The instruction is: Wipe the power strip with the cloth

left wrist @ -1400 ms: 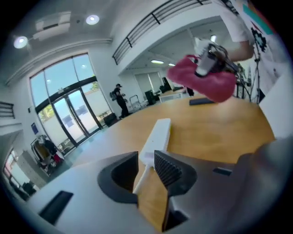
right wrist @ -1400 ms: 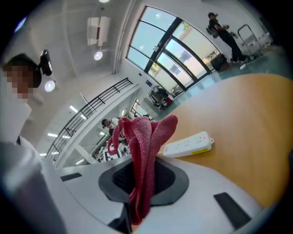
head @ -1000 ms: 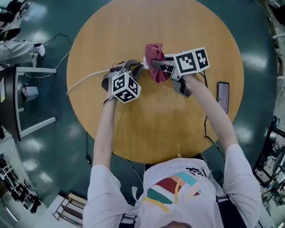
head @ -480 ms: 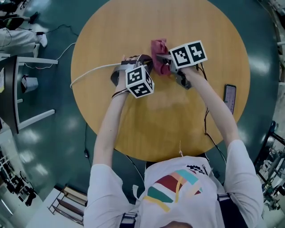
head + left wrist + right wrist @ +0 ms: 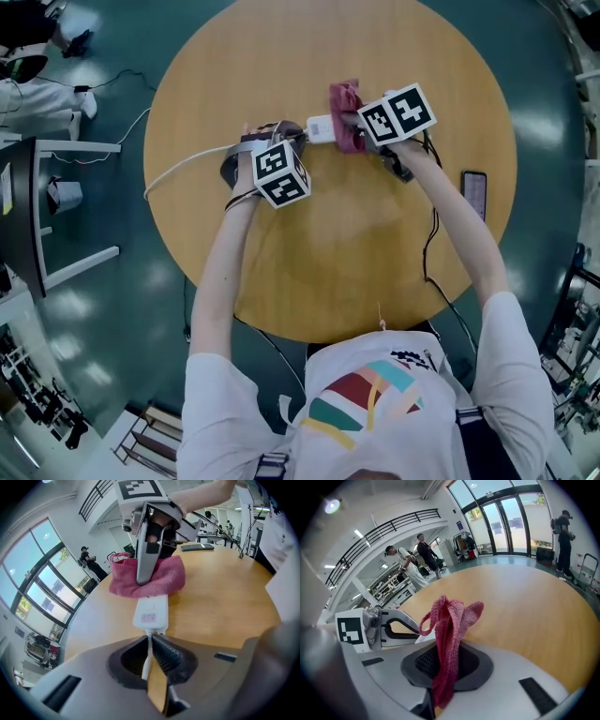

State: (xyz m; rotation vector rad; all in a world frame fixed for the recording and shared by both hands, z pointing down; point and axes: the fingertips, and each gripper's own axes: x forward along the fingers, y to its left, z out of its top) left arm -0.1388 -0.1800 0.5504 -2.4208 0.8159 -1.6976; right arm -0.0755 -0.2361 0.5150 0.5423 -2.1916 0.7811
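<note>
Round wooden table (image 5: pixel 375 244), teal floor around it. My left gripper (image 5: pixel 152 658) is clamped on the white cord (image 5: pixel 149 641) right where it leaves the power strip (image 5: pixel 151 612), which lies flat just ahead of its jaws. My right gripper (image 5: pixel 443 667) pinches the red cloth (image 5: pixel 449 630). The cloth sits bunched on the strip's far end, facing the left gripper.
</note>
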